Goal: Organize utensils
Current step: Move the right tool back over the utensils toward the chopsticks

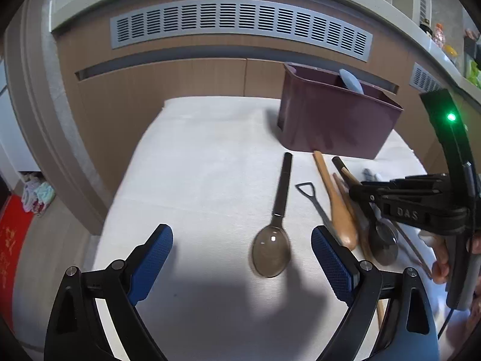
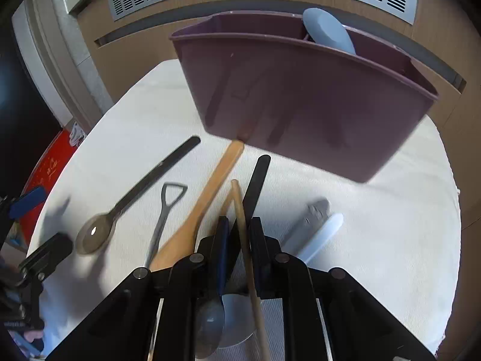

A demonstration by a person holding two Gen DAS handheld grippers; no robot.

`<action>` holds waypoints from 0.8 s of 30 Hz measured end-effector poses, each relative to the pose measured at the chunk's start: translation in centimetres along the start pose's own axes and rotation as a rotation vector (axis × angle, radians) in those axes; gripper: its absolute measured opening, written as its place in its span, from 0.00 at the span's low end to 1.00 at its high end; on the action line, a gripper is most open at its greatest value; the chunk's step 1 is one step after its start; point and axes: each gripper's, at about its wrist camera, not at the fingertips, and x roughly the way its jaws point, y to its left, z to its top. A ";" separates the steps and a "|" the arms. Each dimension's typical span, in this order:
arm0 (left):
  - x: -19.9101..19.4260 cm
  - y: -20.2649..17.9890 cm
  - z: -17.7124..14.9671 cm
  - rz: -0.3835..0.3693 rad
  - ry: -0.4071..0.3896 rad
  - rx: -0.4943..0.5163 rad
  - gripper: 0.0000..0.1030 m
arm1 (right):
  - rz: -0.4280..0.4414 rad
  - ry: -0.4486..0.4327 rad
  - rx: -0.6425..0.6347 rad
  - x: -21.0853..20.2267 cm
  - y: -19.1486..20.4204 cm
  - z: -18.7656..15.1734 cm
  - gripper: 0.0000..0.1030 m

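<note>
My left gripper (image 1: 242,233) stands open low over the white cloth, with a translucent brown spoon (image 1: 272,252) on a black handle just right of its middle, untouched. My right gripper (image 2: 239,221) is shut on a wooden chopstick (image 2: 240,207) in the utensil pile. A black spoon handle (image 2: 257,180) also runs in between its fingers, and that spoon's grey bowl (image 2: 210,319) lies under the gripper. Beside it lie a wooden spoon (image 2: 210,186) and a metal utensil with a loop handle (image 2: 168,204). The maroon caddy (image 2: 300,99) stands behind, holding a pale blue spoon (image 2: 327,30).
A grey handle (image 2: 312,213) and a white handle (image 2: 326,227) lie to the right of the pile. The cloth-covered table (image 1: 195,156) ends at a wooden wall panel with a vent grille (image 1: 240,21). A red mat (image 1: 12,255) lies on the floor at left.
</note>
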 end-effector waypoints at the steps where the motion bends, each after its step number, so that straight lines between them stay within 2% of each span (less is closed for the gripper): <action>1: 0.2 0.0 0.0 -0.018 0.005 -0.006 0.90 | 0.004 0.004 0.002 -0.2 -0.2 -0.3 0.11; 5: 1.9 -0.1 0.1 -0.108 0.092 -0.041 0.92 | 0.029 0.023 0.026 -1.3 -1.4 -1.7 0.11; 8: 4.0 -0.7 0.9 -0.124 0.230 -0.008 0.92 | 0.039 0.021 0.054 -2.3 -2.5 -2.7 0.11; 10: 4.7 -0.9 1.7 -0.122 0.233 -0.001 0.92 | 0.018 0.011 0.065 -2.8 -3.0 -3.2 0.11; 14: 5.4 -1.9 4.1 -0.078 0.167 0.086 0.89 | -0.002 -0.016 0.073 -4.0 -3.9 -4.3 0.11; 16: 6.5 -2.2 5.1 -0.065 0.178 0.107 0.75 | -0.002 -0.037 0.077 -4.6 -4.2 -4.6 0.13; 18: 7.9 -2.5 5.8 -0.056 0.212 0.117 0.51 | -0.009 -0.054 0.079 -5.2 -4.5 -4.9 0.13; 20: 9.4 -2.8 6.1 -0.066 0.257 0.122 0.44 | -0.017 -0.066 0.081 -5.5 -4.9 -5.2 0.14; 22: 9.9 -3.6 6.4 -0.030 0.241 0.158 0.43 | -0.029 -0.071 0.080 -5.8 -5.2 -5.5 0.15; 23: 10.0 -3.9 6.5 -0.024 0.240 0.166 0.39 | -0.034 -0.072 0.078 -5.9 -5.4 -5.6 0.15; 24: 10.1 -4.1 6.6 -0.024 0.240 0.168 0.32 | -0.037 -0.073 0.076 -5.9 -5.5 -5.6 0.15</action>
